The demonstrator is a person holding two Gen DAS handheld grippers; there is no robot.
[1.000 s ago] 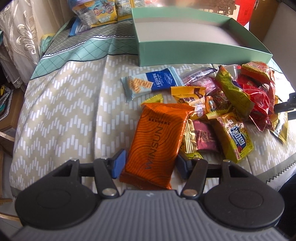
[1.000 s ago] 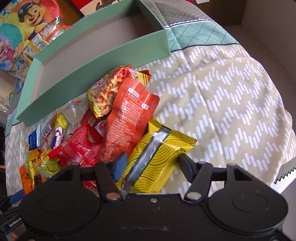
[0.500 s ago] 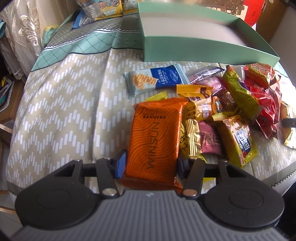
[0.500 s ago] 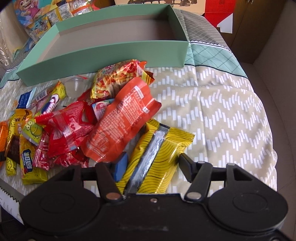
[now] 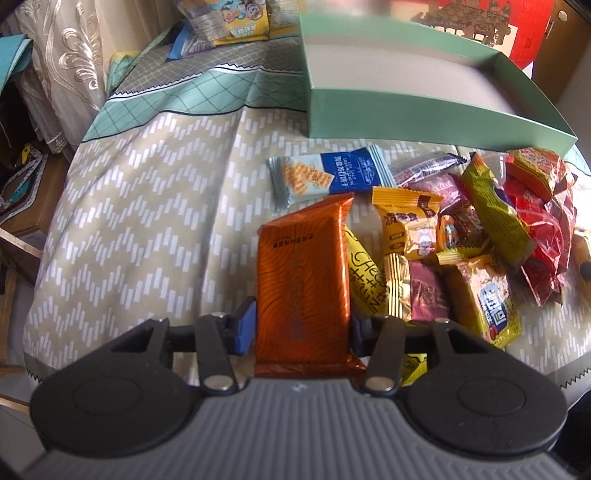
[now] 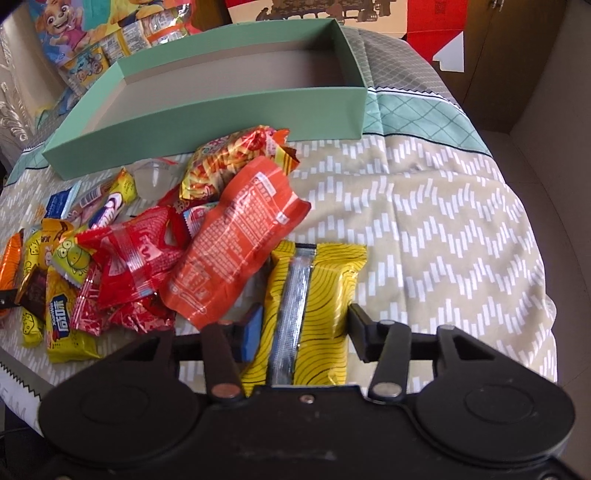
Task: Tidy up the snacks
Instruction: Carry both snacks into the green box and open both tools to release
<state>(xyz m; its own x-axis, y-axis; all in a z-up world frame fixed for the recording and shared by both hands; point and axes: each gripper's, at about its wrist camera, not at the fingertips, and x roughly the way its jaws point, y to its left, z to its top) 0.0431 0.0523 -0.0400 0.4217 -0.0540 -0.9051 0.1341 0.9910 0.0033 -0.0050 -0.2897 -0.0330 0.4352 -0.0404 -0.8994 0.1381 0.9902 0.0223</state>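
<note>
My left gripper (image 5: 301,326) is shut on an orange WINSUN snack pack (image 5: 304,280), held just above the pile. My right gripper (image 6: 303,328) is shut on a yellow wavy-lined snack pack (image 6: 314,306) with its silver seam up. An empty green box (image 5: 424,88) stands behind the pile; it also shows in the right wrist view (image 6: 221,92). Loose snacks lie between: a blue cracker pack (image 5: 328,177), a red-orange pouch (image 6: 236,236), red wrappers (image 6: 133,266) and small yellow packs (image 5: 487,295).
The snacks lie on a bed with a beige zigzag cover (image 5: 147,221). Cartoon snack bags (image 6: 85,40) lie behind the box at the left. A red carton (image 6: 436,33) stands behind it at the right. The bed edge (image 6: 22,376) runs close below the pile.
Both grippers have closed on their packs and lifted them slightly. The right wrist view has swung to face the box more squarely; the orange pack now stands straight between the left fingers.
</note>
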